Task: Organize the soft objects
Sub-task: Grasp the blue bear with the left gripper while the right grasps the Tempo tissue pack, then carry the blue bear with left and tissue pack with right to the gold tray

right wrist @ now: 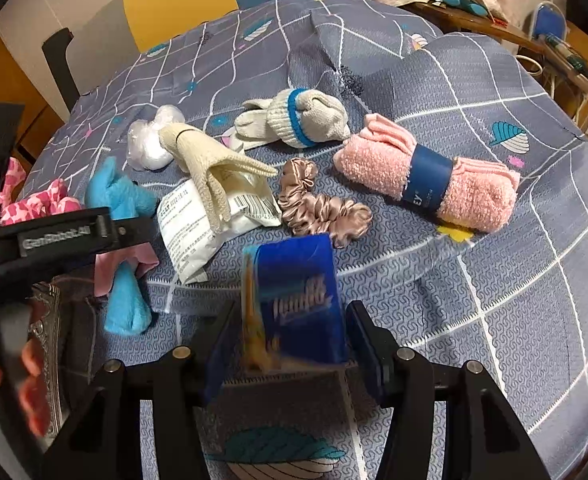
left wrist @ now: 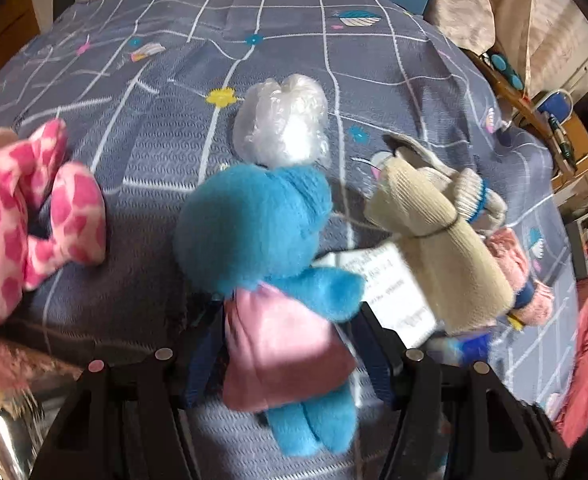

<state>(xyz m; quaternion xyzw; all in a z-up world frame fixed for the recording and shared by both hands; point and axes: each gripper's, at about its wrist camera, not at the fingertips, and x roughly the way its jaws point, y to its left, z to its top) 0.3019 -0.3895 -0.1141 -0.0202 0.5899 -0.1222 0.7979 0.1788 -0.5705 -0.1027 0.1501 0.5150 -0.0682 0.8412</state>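
A blue plush toy in a pink dress (left wrist: 270, 264) lies on the bed between the fingers of my left gripper (left wrist: 286, 344), whose jaws stand around its body; the grip is unclear. The toy also shows in the right wrist view (right wrist: 122, 216), with the left gripper (right wrist: 54, 236) over it. My right gripper (right wrist: 290, 344) has a blue tissue pack (right wrist: 298, 300) between its fingers, blurred, with gaps at both sides. A cream glove (right wrist: 210, 168), a white packet (right wrist: 198, 232), a rolled pink towel (right wrist: 426, 176) and satin scrunchies (right wrist: 322, 204) lie beyond.
A pink-and-white giraffe-print plush (left wrist: 26, 216) lies at the left. A clear plastic bag bundle (left wrist: 282, 120) sits behind the blue toy. Rolled grey socks with a blue band (right wrist: 306, 120) lie further back. A wooden desk (right wrist: 494, 28) stands right of the bed.
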